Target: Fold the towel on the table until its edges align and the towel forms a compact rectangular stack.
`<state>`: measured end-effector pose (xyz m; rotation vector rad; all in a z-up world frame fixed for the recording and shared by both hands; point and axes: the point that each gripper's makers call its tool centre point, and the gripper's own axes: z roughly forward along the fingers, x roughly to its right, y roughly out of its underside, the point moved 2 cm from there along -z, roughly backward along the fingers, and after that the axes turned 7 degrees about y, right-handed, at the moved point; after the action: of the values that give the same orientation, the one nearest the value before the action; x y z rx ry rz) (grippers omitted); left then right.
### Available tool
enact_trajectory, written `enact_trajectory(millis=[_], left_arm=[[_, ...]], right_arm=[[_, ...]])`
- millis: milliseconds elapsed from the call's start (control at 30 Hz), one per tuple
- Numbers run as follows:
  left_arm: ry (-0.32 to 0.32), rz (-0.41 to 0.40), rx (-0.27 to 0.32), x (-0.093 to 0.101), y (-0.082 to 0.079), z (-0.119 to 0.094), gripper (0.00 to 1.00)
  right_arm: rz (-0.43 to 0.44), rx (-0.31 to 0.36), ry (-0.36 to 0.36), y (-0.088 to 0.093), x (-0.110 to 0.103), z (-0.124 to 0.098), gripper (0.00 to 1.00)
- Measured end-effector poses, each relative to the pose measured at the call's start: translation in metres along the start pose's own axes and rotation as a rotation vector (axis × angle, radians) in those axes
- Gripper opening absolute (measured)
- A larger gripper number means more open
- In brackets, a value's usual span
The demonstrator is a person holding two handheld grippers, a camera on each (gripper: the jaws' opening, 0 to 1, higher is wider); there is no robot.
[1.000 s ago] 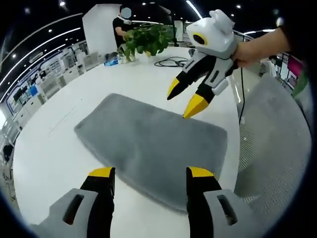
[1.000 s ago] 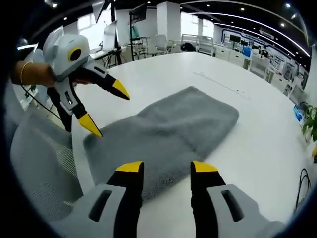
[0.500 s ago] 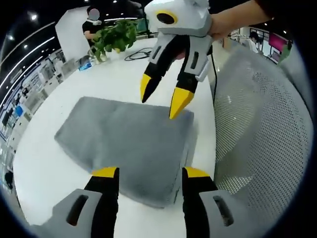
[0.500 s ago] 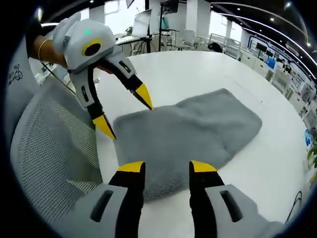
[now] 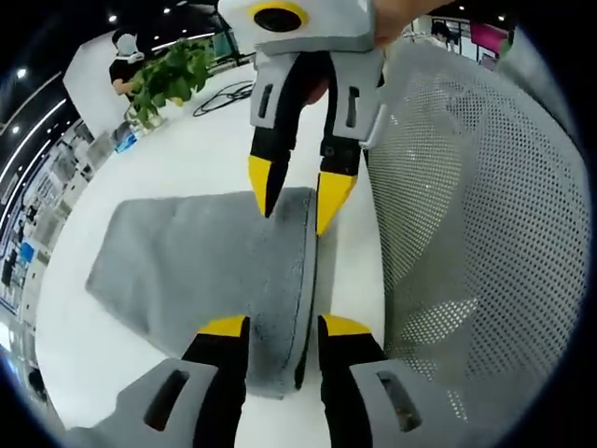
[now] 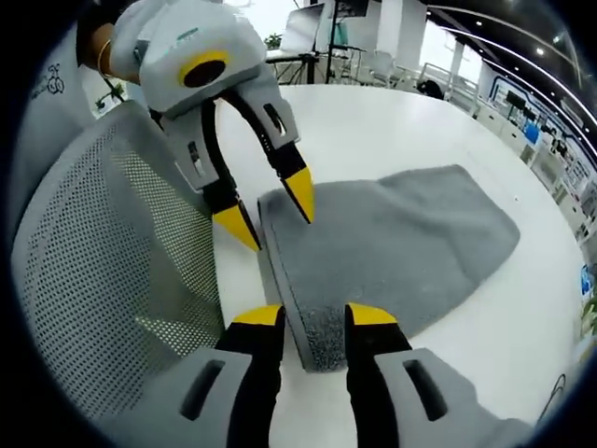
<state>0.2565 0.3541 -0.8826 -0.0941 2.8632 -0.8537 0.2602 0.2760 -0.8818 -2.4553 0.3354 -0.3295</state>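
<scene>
The grey towel (image 5: 205, 266) lies on the white table (image 5: 187, 159) — its near edge runs between both tongs. Left gripper (image 5: 284, 327) and right gripper (image 6: 312, 315) straddle that edge, narrowly parted (grip unclear), beside a mesh chair (image 5: 466, 233).

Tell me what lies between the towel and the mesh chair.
A bare strip of white table, seen in both views, between towel and chair.
</scene>
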Motion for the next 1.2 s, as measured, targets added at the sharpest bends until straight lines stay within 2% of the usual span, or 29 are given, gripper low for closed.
enact_trajectory(millis=[100, 300, 367, 400, 500, 600, 833, 967, 1200], left_arm=[[0.007, -0.01, -0.004, 0.0, 0.003, 0.003, 0.25], [0.016, -0.032, -0.024, -0.001, 0.006, 0.01, 0.26], [0.025, 0.002, -0.05, -0.001, 0.008, 0.012, 0.25], [0.02, 0.002, -0.037, -0.002, 0.006, 0.011, 0.24], [0.036, -0.034, -0.046, -0.004, 0.008, 0.013, 0.24], [0.045, -0.03, -0.048, -0.005, 0.008, 0.015, 0.23], [0.055, -0.014, -0.037, -0.008, 0.006, 0.015, 0.17], [0.032, 0.019, -0.06, -0.009, 0.004, 0.013, 0.13], [0.023, 0.011, -0.056, -0.011, 0.006, 0.013, 0.1]], right_arm=[[-0.065, -0.03, -0.017, 0.006, -0.006, 0.003, 0.23], [-0.109, -0.06, -0.021, 0.012, -0.01, 0.009, 0.22], [-0.127, -0.067, -0.018, 0.013, -0.01, 0.011, 0.21], [-0.133, -0.071, -0.018, 0.014, -0.01, 0.012, 0.21], [-0.153, -0.072, -0.011, 0.014, -0.011, 0.012, 0.19], [-0.197, -0.068, 0.01, 0.014, -0.009, 0.013, 0.16], [-0.192, -0.038, -0.004, 0.014, -0.008, 0.012, 0.15], [-0.208, -0.038, 0.013, 0.012, -0.005, 0.014, 0.1], [-0.19, -0.038, 0.018, 0.013, -0.003, 0.016, 0.07]])
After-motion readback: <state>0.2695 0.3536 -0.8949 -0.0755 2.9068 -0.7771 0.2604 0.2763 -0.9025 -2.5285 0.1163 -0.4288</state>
